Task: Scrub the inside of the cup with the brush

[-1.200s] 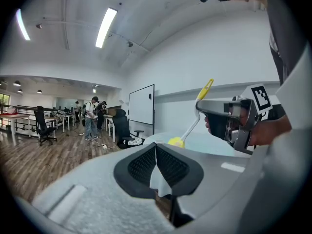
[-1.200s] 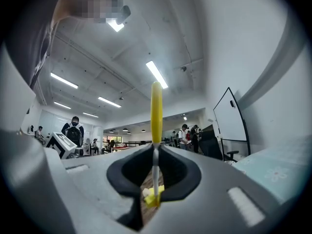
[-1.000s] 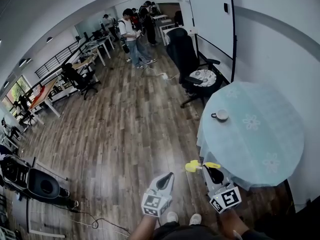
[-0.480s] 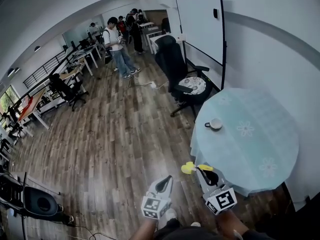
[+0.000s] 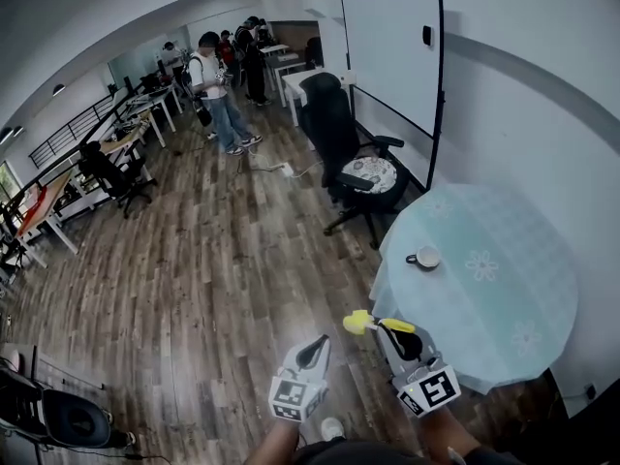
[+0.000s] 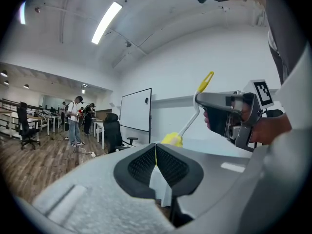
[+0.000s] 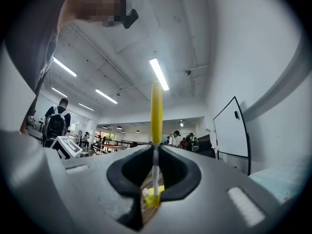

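Note:
A white cup [image 5: 423, 258] stands on a round table [image 5: 504, 298] covered with a pale blue flowered cloth, at the right of the head view. My right gripper [image 5: 392, 330] is shut on a brush [image 5: 360, 323] with a white stem, a yellow head and a yellow handle end; it hangs just short of the table's near edge, apart from the cup. In the right gripper view the brush [image 7: 156, 116] stands upright between the closed jaws. My left gripper [image 5: 318, 347] is shut and empty, over the wooden floor left of the brush. The left gripper view shows the brush [image 6: 187, 123] and the right gripper [image 6: 231, 116].
A black office chair [image 5: 339, 129] stands behind the table, in front of a whiteboard [image 5: 392, 56] on the right wall. Several people [image 5: 218, 90] stand far back. Desks and chairs [image 5: 107, 158] line the left side. A black machine [image 5: 58, 417] sits on the floor at lower left.
The table and cup have slid lower in the head view as the person walks up to them. Both grippers ride along unchanged, the right one still shut on the brush.

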